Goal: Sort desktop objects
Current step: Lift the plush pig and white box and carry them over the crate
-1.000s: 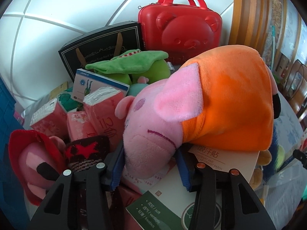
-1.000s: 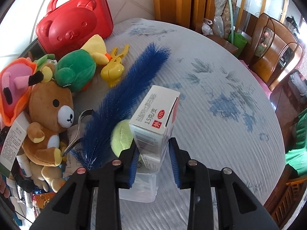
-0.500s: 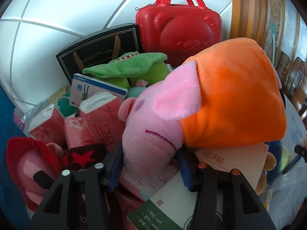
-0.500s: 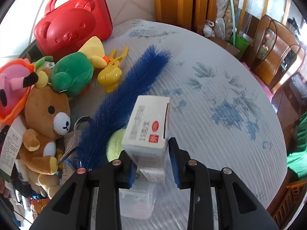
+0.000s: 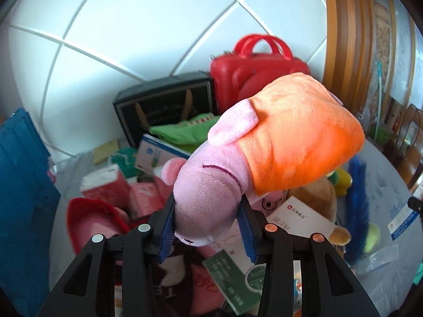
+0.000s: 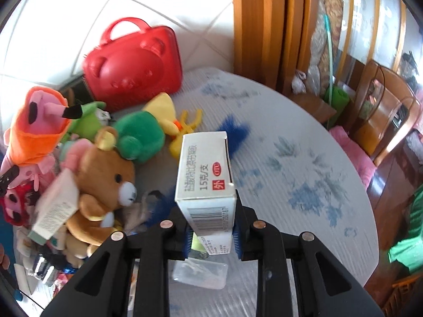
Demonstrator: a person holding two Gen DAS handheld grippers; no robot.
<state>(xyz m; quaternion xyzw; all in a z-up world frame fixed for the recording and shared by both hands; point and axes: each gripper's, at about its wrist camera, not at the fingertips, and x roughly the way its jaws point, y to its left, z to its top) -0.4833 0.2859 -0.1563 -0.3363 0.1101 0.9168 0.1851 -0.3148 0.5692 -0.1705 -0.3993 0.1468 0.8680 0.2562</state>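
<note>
- The pink pig plush [image 5: 208, 198] in its orange dress is clamped by the snout between the blue-padded fingers of the left gripper [image 5: 207, 227] and is held lifted above the pile of objects.
- The same pig plush [image 6: 39, 124] is seen from the right wrist view at the far left of the table [image 6: 304, 158], raised over the other toys.
- A white medicine box [image 6: 205, 177] with a barcode and a red label is pinched at its near end between the fingers of the right gripper [image 6: 211, 233], its length pointing away from the camera.
- Below the medicine box, a clear plastic case [image 6: 199, 274] is seen lying on the table.
- To the left of the medicine box, a brown teddy bear [image 6: 105, 182] is seen lying on its back, with a flat white carton [image 6: 56, 206] leaning against it.
- Behind the medicine box, a blue feather duster [image 6: 234, 129] is partly hidden; only its tip and some lower bristles are visible.
- Beyond the bear, a green and yellow duck plush [image 6: 142, 134] is seen, with a small yellow toy [image 6: 185, 132] just beside it.
- Below the held pig, red tissue packs [image 5: 105, 187] and a white card with Chinese print [image 5: 298, 219] are seen in the pile.
- Further back, a black gift box [image 5: 164, 103] is stood against the tiled wall, left of the red bear-faced case [image 5: 253, 76].
- That red case [image 6: 134, 66] is seen at the table's far edge, against the wall.
</note>
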